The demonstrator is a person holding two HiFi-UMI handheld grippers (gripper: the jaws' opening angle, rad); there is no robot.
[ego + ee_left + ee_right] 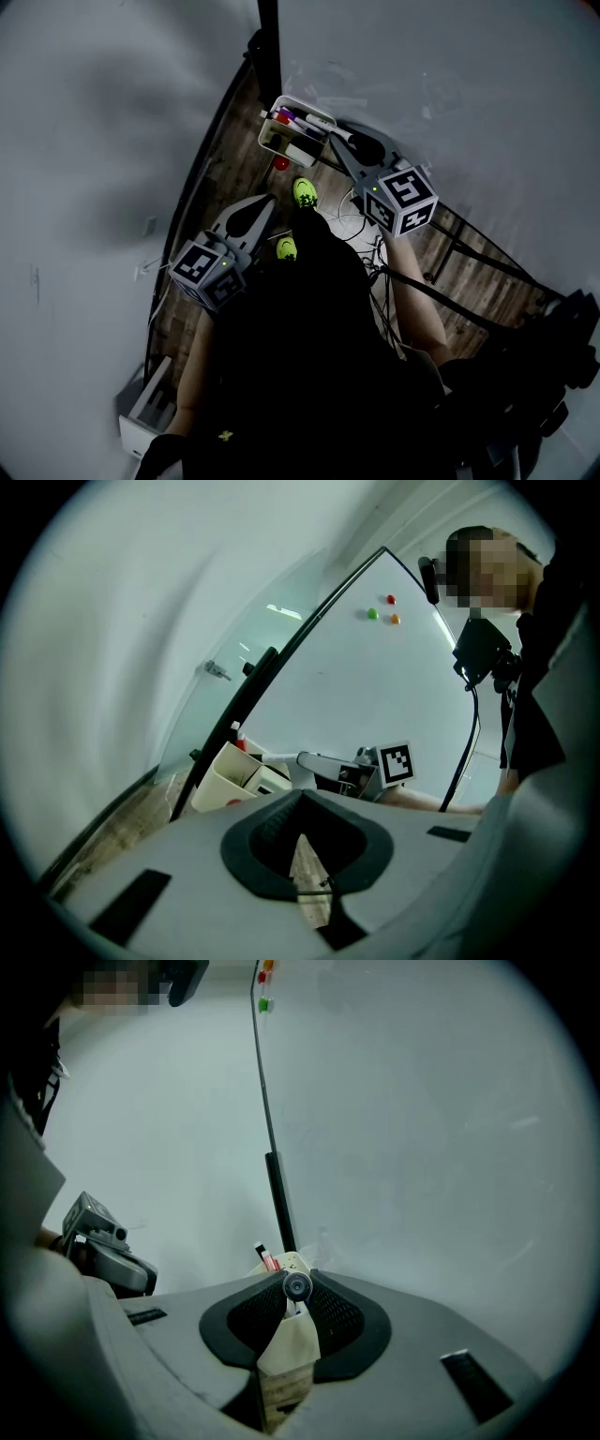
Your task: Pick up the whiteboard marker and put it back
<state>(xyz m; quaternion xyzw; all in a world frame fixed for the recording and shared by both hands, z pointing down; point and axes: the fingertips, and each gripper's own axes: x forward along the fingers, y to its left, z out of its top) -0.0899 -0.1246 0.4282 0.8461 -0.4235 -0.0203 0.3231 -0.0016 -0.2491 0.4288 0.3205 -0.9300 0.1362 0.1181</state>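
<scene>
Nearest the person, at about eight o'clock from their bright green shoes (pixel 304 192), the left claw (pixel 300 797) is clenched tip to tip with nothing between its jaws. It points along the wooden floor (pixel 225 169), apparently parked out of the way since this job needs only one hand. Further out, at about one o'clock, the right claw (pixel 297 1296) is doing the work. Its jaws pinch the whiteboard marker (pixel 298 1285) right at their tips, so the round dark end faces back along the jaws and the barrel points forward. That grip probably lets the marker go in nose first. Just beyond the marker, at twelve o'clock from the right claw, sits the white box (pixel 277 141) with several other markers standing or lying in it. The held marker is close to the box but does not look to be inside it yet. Behind everything, the whiteboard (pixel 422 75) rises with its dark stand beside the box.
</scene>
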